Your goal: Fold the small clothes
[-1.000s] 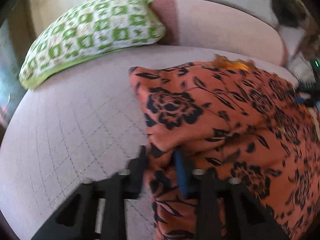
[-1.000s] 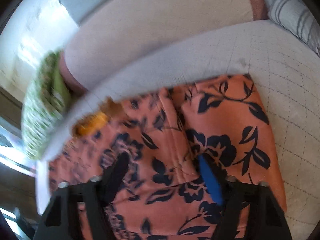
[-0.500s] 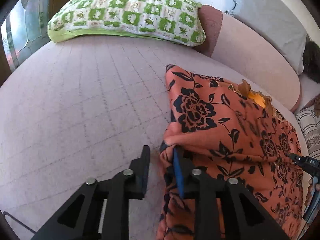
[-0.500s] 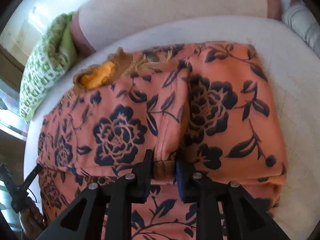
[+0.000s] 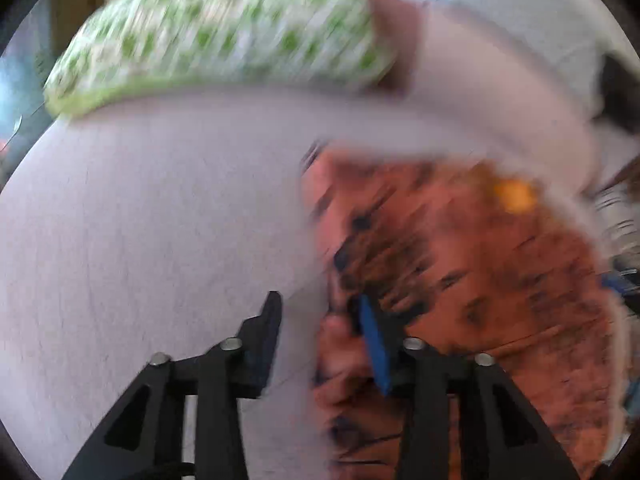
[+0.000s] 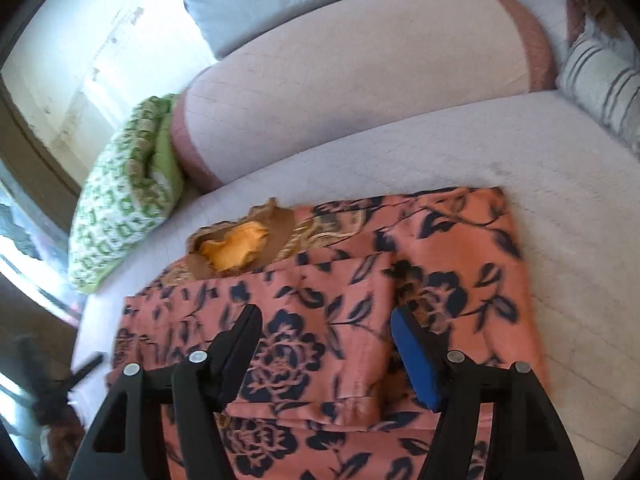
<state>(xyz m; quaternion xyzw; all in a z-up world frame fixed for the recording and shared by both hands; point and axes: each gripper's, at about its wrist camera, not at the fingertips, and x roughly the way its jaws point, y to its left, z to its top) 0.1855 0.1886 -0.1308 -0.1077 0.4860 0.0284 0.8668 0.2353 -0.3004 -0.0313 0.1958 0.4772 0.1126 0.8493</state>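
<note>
An orange garment of thin cloth printed with dark navy flowers (image 6: 344,320) lies folded into a rough rectangle on the pale quilted bed (image 6: 540,184), with an orange-yellow inner patch at its neck (image 6: 234,246) showing at the far edge, toward the green-and-white patterned pillow (image 6: 124,208) and the long pink bolster (image 6: 352,80). The right claw (image 6: 326,344) hangs above the top layer with its jaws opening wide; cloth lies under the gap but neither pad presses on it. The left claw (image 5: 320,332) is blurred by motion; its jaws are also opening, and the garment's left edge sits against the blue-padded finger while the other finger stands over bare bed. The likeliest trouble, I judge, is at this left edge: if the cloth clings to the blue pad as the claw draws off, it could drag the fold open or skew the stack. The raised centre ridge may also spring up and loosen the fold.
</note>
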